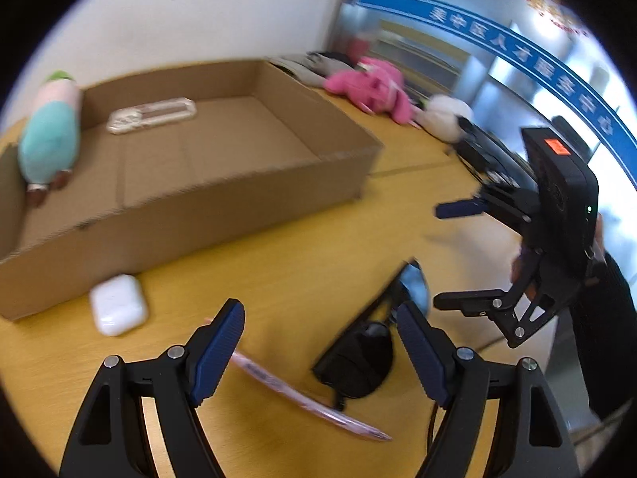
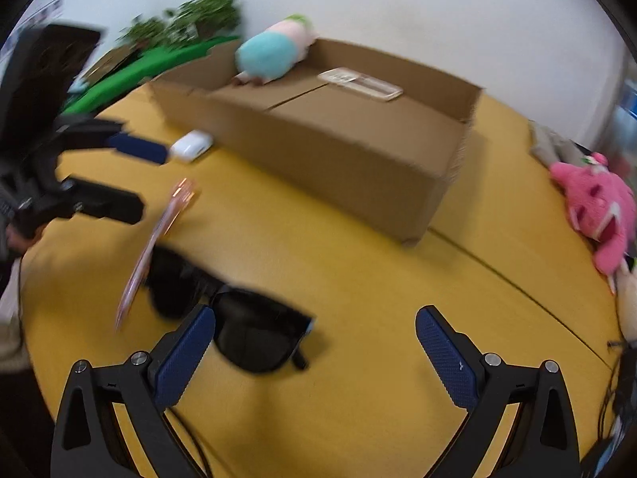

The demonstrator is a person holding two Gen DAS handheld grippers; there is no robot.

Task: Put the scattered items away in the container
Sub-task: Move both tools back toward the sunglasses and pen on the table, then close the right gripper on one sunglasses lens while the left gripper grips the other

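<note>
A: While both grippers hang over the yellow table (image 1: 278, 247), what takes up the most room?

B: The cardboard box (image 1: 223, 203), from 9 to 1 o'clock in the left wrist view, sitting on the table with its top open. At its far left end lies a teal and pink soft toy (image 1: 49, 135), and a flat clear packet (image 1: 153, 115) lies on the box floor near the back wall.

A: And outside the box?

B: A pink soft toy (image 2: 597, 207) at 3 o'clock in the right wrist view, well apart from the box. Black sunglasses (image 2: 254, 330) lie on the table at 7 o'clock there, one lens partly behind the right gripper's (image 2: 314, 354) left finger. A long pink wrapped item (image 2: 155, 247) lies just beside the sunglasses at 9 o'clock; whether they touch I cannot tell. A small white earbud case (image 1: 117, 304) rests against the box's near wall, at 8 o'clock in the left wrist view.

A: The fingers?

B: The left gripper (image 1: 320, 352) has its 2 fingers spread wide with nothing between the pads; the wrapped item and sunglasses lie below them. The right gripper's 2 fingers are also spread, gripping nothing.
</note>
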